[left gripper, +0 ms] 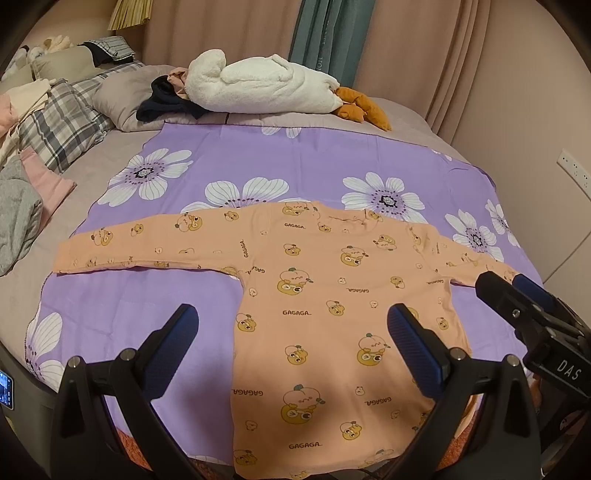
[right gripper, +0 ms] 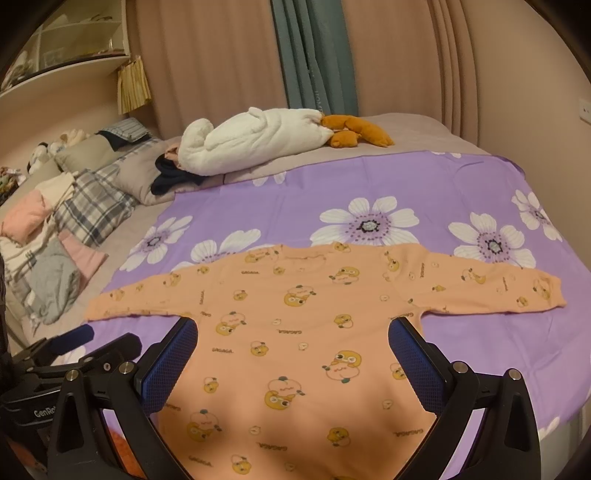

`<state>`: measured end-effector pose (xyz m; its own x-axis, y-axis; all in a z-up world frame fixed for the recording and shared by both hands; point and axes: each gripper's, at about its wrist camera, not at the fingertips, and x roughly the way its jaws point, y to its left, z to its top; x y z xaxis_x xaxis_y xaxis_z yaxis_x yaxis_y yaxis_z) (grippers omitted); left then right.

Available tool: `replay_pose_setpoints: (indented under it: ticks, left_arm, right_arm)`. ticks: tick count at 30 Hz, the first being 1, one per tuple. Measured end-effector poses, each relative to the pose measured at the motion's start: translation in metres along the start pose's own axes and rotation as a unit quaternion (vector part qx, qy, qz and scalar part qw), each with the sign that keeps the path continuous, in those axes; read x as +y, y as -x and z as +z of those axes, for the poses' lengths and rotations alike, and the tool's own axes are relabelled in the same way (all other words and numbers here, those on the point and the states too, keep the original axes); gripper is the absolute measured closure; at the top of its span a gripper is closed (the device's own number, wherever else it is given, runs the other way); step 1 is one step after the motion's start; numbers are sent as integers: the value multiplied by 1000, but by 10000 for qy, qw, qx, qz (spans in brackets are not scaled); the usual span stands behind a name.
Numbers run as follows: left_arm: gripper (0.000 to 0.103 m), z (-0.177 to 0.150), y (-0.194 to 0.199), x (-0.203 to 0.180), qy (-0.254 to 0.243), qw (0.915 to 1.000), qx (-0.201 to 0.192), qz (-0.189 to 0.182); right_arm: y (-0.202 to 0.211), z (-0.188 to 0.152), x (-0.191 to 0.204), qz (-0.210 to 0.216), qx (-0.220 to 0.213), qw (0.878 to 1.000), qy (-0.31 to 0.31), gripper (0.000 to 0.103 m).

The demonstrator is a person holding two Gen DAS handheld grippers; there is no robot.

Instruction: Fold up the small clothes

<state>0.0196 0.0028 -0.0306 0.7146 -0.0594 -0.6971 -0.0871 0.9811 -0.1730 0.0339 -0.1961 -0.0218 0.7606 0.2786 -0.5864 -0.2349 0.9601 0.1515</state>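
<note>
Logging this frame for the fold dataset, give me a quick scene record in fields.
garment: peach long-sleeve shirt, cartoon print, laid flat
sleeves: both spread sideways, unfolded
surface: purple floral sheet on a bed
left gripper: jaws open, over the shirt's lower half, holding nothing
right gripper: jaws open, over the shirt body, holding nothing
background: white plush toy, plaid pillow, curtains
fold progress: none started

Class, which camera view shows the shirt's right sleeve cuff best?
The right wrist view: the right sleeve cuff lies fully visible on the purple cloth. In the left wrist view, that end of the peach shirt is hidden behind the right gripper.
</note>
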Motion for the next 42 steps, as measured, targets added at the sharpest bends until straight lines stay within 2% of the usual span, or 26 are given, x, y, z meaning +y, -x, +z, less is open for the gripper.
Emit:
replay_pose_setpoints:
  ticks: [42]
  left_arm:
    - [1, 2, 8, -3, 1, 9998, -64, -197]
  right_arm:
    - [1, 4, -4, -27, -10, 9999, -100, 1]
